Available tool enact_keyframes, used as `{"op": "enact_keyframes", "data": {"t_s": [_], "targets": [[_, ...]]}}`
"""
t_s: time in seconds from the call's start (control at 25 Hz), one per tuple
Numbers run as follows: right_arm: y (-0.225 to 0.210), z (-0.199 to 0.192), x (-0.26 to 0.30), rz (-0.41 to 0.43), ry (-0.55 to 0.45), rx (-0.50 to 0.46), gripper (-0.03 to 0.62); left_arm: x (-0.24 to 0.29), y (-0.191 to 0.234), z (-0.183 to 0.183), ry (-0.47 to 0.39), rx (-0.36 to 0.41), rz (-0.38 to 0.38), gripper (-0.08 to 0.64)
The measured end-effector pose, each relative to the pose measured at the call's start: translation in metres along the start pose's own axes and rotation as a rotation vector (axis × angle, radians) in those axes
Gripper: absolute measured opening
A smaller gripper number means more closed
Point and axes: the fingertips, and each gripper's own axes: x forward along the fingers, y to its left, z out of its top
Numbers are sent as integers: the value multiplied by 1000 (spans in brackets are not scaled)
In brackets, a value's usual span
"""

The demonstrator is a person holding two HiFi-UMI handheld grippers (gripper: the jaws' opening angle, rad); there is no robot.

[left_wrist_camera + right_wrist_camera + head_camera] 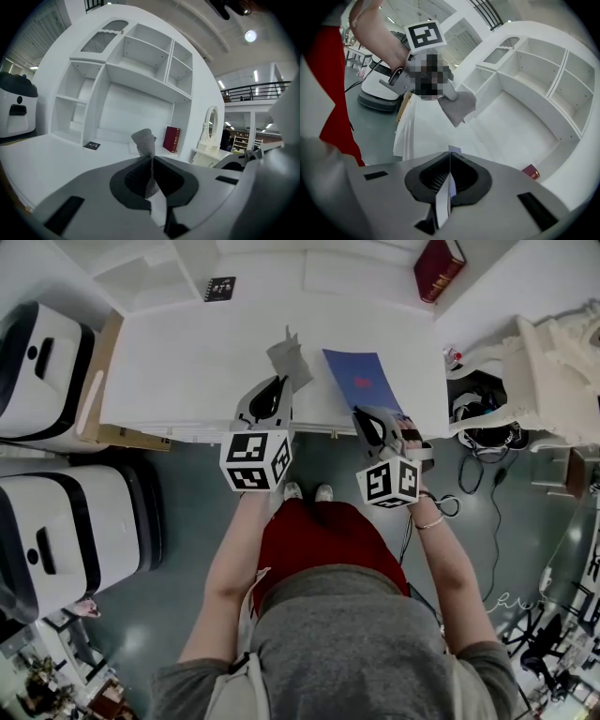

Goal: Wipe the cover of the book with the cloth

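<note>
Blue and thin, the book [361, 379] was clamped by its near edge in the closed jaws of the right gripper [449, 165] and reached forward from them over the white desk [178, 362]. To its left, the left gripper [152, 161] pinched the grey cloth [145, 140], which stood up beyond its tips.

Large indoor hall, showroom-like. White desk [187, 362] with shelf hutch [140, 61]; vanity mirror [212, 122] at right; railed mezzanine [262, 89] and strip lights [255, 75] upper right; cables [497, 512] on the floor [197, 512].
</note>
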Motion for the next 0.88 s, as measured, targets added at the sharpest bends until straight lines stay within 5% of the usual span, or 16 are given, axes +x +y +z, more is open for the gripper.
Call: {"op": "enact_keyframes", "data": {"t_s": [0.32, 0.88], "targets": [[-32, 1, -15, -64, -33, 122, 30, 2, -8, 9, -13, 4, -12, 25], [-95, -21, -58, -125, -177, 685, 29, -3, -11, 15, -21, 6, -26, 25]]}}
